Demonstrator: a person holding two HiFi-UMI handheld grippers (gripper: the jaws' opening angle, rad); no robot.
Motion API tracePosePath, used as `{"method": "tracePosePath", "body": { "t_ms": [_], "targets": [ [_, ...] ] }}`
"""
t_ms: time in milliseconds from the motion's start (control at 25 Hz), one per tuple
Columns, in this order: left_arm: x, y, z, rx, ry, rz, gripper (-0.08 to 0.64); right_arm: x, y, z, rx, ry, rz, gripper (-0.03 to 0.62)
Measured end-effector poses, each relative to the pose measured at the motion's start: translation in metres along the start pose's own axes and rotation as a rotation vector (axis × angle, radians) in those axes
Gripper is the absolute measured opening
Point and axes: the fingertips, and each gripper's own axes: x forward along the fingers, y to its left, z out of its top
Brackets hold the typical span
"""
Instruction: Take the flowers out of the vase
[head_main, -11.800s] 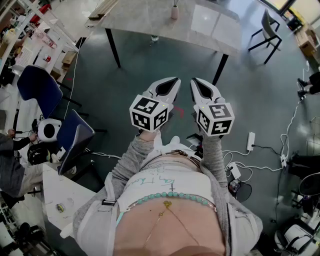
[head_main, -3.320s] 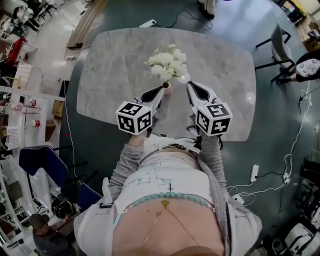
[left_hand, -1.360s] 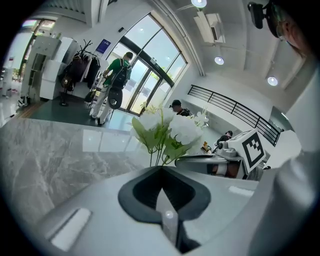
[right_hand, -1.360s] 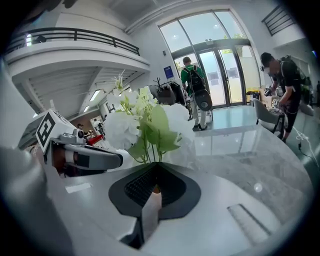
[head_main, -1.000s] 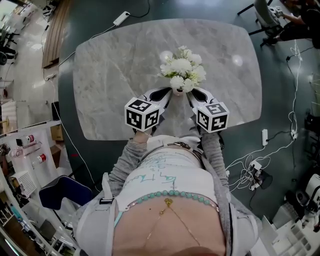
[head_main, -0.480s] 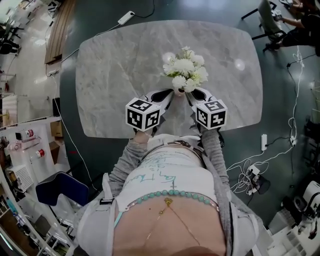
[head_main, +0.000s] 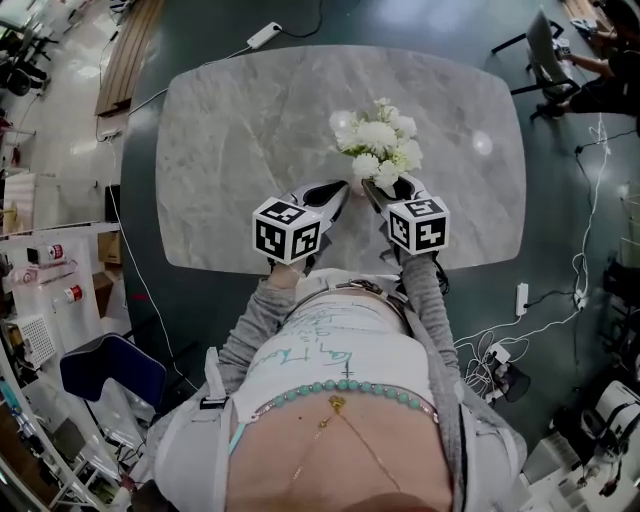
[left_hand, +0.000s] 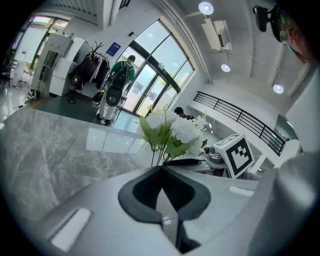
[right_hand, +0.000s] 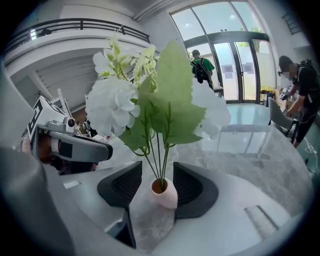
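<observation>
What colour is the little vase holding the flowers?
Pale pink vase, clearest in the right gripper view.

Lab hall: shelves (head_main: 40, 285), floor cables (head_main: 545, 312), glass doors (right_hand: 235, 65)

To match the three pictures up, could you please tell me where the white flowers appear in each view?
Head view: white flowers upper centre, slightly right, over the table.
Left gripper view: centre, on green stems.
Right gripper view: centre-left, large, rising from the pink vase.
Shared landmark: the grey marble table.

Grey marble table (head_main: 240, 130), dark teal floor (head_main: 560, 240), blue chair (head_main: 112, 368), tall glass doors (right_hand: 235, 60), round ceiling lights (left_hand: 206, 7)
</observation>
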Motion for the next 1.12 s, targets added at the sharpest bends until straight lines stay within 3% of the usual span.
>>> {"method": "tracePosePath", "body": {
  "t_ms": [680,1120],
  "targets": [
    [-0.021,0.017,-0.001,-0.034,-0.045,0.067,0.0,0.026,0.007,0.022,-0.101,-0.091,0.045,0.258],
    [-0.018,0.018,0.0,-0.028,-0.032,0.058,0.0,0.023,0.008,0.023,-0.133,-0.158,0.045,0.174]
  ]
}}
